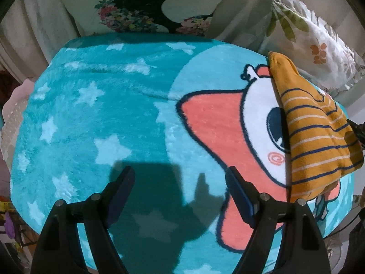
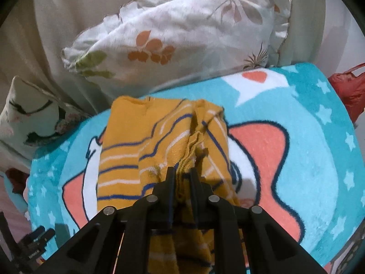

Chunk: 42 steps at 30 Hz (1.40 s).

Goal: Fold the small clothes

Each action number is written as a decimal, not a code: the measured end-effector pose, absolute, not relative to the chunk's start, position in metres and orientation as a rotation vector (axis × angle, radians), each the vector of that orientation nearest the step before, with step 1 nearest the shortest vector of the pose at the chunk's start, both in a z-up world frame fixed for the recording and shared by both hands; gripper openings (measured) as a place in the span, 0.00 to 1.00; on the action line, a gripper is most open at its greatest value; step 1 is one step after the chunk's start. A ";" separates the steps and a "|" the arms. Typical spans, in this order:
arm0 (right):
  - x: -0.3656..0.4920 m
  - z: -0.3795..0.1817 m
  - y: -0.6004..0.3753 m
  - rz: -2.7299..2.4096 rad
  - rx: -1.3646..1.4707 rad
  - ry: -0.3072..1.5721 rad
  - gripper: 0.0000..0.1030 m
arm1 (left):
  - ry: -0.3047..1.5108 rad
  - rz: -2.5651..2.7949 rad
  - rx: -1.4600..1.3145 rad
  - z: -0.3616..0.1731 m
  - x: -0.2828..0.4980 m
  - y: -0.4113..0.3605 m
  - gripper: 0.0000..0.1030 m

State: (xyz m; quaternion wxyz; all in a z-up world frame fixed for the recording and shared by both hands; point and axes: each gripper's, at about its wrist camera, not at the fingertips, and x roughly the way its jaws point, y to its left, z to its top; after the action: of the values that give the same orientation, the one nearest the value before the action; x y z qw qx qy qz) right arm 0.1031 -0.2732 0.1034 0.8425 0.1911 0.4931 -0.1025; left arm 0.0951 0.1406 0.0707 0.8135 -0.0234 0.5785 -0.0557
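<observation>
A small mustard-yellow garment with navy and white stripes [image 2: 127,150] lies on a turquoise star-print blanket [image 2: 319,150]. My right gripper [image 2: 184,171] is shut on a bunched fold of the garment near its middle and lifts that fold slightly. In the left wrist view the garment [image 1: 314,127] lies at the right side of the blanket [image 1: 91,105]. My left gripper [image 1: 180,173] is open and empty above the blanket, well left of the garment.
A floral white pillow [image 2: 182,34] lies behind the garment, and shows in the left wrist view [image 1: 319,45]. A cushion with a printed face [image 2: 29,118] sits at back left. A red bag [image 2: 349,89] lies at right. The blanket shows a large pink cartoon figure [image 1: 216,123].
</observation>
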 end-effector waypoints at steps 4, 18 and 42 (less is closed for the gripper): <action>0.103 0.099 -0.279 -0.223 0.426 1.044 0.13 | 1.243 -0.115 -0.065 0.068 0.098 0.151 0.78; 0.087 0.068 -0.302 -0.256 0.489 1.095 0.11 | 1.270 -0.099 -0.093 0.061 0.095 0.154 0.78; 0.158 0.029 -0.317 -0.042 0.496 1.181 0.52 | 1.274 -0.261 -0.163 0.058 0.093 0.032 0.78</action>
State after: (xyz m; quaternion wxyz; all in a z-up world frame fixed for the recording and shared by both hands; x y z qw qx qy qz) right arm 0.1577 -0.3171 0.0293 0.8016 0.2313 0.5510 -0.0195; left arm 0.0932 0.0324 0.0575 0.7928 -0.0760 0.5925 -0.1213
